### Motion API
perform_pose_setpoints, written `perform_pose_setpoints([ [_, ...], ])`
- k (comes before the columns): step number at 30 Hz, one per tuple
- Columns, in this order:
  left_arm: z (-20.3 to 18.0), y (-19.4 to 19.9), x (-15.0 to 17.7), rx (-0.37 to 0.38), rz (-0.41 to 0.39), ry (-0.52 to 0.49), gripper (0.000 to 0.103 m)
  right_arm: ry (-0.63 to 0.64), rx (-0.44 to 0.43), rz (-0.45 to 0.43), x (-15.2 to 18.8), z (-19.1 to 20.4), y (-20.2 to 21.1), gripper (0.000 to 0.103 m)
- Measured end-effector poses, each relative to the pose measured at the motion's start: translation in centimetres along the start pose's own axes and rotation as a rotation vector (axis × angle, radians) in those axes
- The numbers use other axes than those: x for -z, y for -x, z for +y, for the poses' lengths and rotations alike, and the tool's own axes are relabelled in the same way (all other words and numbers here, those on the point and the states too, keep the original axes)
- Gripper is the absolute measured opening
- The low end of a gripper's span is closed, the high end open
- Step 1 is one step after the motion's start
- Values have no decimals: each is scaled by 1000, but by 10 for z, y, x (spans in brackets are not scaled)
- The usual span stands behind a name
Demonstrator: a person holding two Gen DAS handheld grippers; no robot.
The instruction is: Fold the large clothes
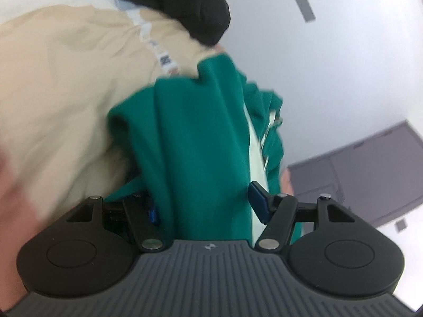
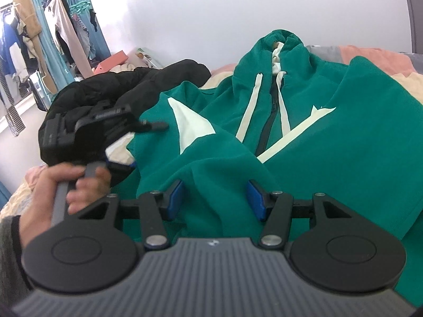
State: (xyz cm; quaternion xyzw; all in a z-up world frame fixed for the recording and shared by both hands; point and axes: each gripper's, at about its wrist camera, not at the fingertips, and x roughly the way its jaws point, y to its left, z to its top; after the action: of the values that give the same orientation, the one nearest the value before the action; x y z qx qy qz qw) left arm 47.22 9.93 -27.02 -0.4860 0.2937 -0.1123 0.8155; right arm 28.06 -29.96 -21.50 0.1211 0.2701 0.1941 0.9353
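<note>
Bedding underneath — green hoodie (image 2: 304, 142) bunches between both open grippers, left (image 1: 206, 206) and right (image 2: 215, 200), neither pinching it.

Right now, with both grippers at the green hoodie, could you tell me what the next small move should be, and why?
Probably close the right gripper on the fold of green hoodie bunched between its open fingers. The left gripper also has hoodie fabric between its fingers, so a second grip would let both lift that edge for a fold.
</note>
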Motion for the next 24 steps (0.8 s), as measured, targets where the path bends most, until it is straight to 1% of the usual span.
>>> perform_pose_setpoints([
  [1, 2, -5, -5, 16, -19, 22, 68, -1, 1, 0, 1, -1, -1, 56],
  [2, 2, -10, -9, 24, -33, 32, 61, -2, 1, 0, 2, -2, -2, 56],
  [3, 1, -14, -14, 16, -47, 27, 53, -3, 7, 3, 2, -2, -3, 56],
  [4, -2, -17, -17, -13, -52, 4, 38, -1, 9, 2, 3, -2, -4, 56],
  [5, -5, -19, -21, -35, -52, -34, 27, 3, 13, -2, 3, -2, -5, 56],
  [6, -7, -20, -25, -40, -56, -61, 22, 8, 14, -6, 3, -1, -5, 56],
  [7, -8, -17, -27, -42, -77, -79, 18, 14, 16, -10, 2, 0, -7, 56],
  [8, -11, -12, -30, -45, -108, -91, 15, 18, 15, -11, 3, 1, -7, 56],
  [11, -18, 4, -43, -66, -178, -119, 13, 38, -2, -16, 4, 6, -10, 55],
  [13, -15, 14, -53, -75, -207, -106, 13, 63, -18, -9, 5, 10, -13, 54],
  [17, 3, 12, -62, -147, -183, -92, 14, 75, -52, 27, 10, 16, -21, 54],
  [19, 11, 7, -59, -181, -173, -111, 14, 89, -42, 56, 14, 18, -27, 54],
  [21, 14, 4, -59, -184, -166, -128, 15, 101, -36, 76, 17, 18, -31, 54],
  [23, 16, 7, -61, -164, -156, -114, 17, 83, -29, 94, 19, 15, -35, 54],
  [24, 14, 9, -61, -167, -148, -118, 17, 74, -28, 99, 19, 15, -35, 54],
])
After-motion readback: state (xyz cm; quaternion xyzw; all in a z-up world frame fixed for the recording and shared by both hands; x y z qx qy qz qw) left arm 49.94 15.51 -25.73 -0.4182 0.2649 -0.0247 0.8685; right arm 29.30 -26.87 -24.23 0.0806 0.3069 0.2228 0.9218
